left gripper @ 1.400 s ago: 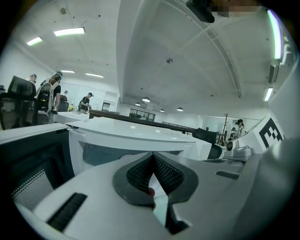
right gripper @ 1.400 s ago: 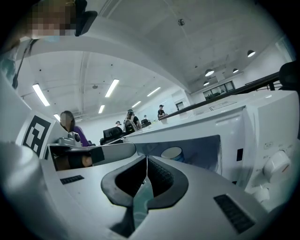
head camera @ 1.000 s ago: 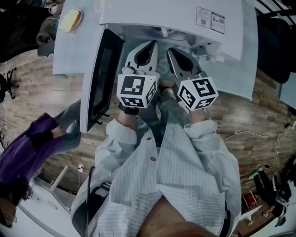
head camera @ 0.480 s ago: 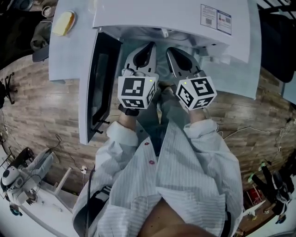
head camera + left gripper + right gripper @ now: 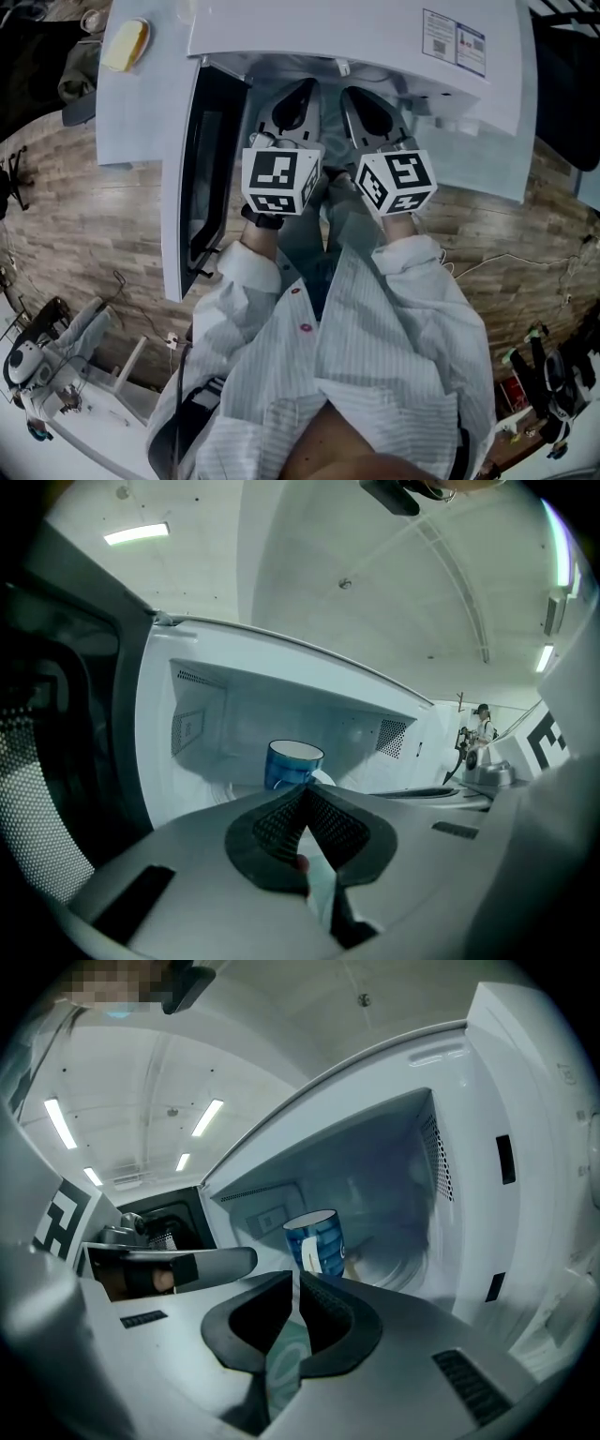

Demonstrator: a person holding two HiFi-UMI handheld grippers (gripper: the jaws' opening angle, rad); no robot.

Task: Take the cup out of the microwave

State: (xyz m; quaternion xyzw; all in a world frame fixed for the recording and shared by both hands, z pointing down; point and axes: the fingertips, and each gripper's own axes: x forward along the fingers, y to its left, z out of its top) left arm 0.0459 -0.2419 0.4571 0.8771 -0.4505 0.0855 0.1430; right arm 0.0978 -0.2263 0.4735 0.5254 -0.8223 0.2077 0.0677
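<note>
A blue cup (image 5: 292, 764) with a white inside stands upright on the floor of the white microwave (image 5: 356, 28), toward the back. The right gripper view shows the cup (image 5: 315, 1239) just beyond the jaws. From the head view the cup is hidden under the microwave's top. My left gripper (image 5: 298, 101) and right gripper (image 5: 364, 103) sit side by side at the mouth of the opening, short of the cup. Both are shut with nothing between their pads. The left gripper (image 5: 302, 791) points at the cup's base, and the right gripper (image 5: 294, 1281) points just below it.
The microwave door (image 5: 202, 178) hangs open at the left, close beside my left gripper. A yellow object (image 5: 125, 44) lies on the white table (image 5: 141, 112) behind the door. The cavity's right wall (image 5: 469, 1204) is near my right gripper. Machinery (image 5: 37, 361) stands on the wooden floor at lower left.
Both grippers have sunk a little in front of the opening. A person in purple at the left edge has gone out of view.
</note>
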